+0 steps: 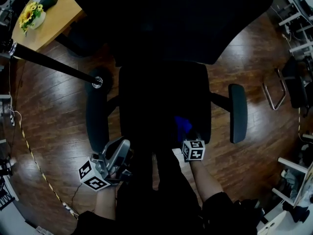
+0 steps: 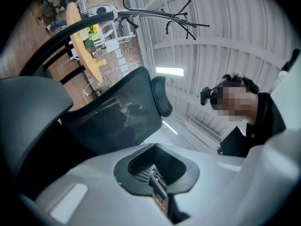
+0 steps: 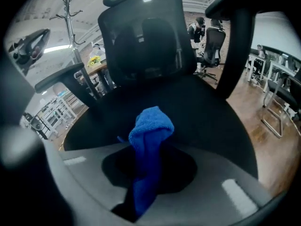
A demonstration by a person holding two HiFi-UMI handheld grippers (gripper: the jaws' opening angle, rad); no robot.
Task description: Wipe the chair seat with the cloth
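Seen from above, the black office chair has its seat (image 1: 161,97) in the middle, between two armrests (image 1: 96,116) (image 1: 238,112). A blue cloth (image 1: 183,125) lies bunched on the seat's near right part, with my right gripper (image 1: 189,137) shut on it. In the right gripper view the blue cloth (image 3: 149,131) sticks up out of the right gripper (image 3: 145,173) over the dark seat (image 3: 197,107). My left gripper (image 1: 117,156) hangs off the seat's near left corner, tilted upward, touching nothing. The left gripper (image 2: 157,186) looks shut and empty, facing the mesh backrest (image 2: 117,117).
A wooden table (image 1: 58,13) with yellow flowers (image 1: 30,14) stands at the far left. A coat stand's pole (image 1: 49,60) slants to its base (image 1: 97,82) beside the left armrest. A metal-framed chair (image 1: 281,89) stands to the right. A cable (image 1: 34,155) runs across the wooden floor.
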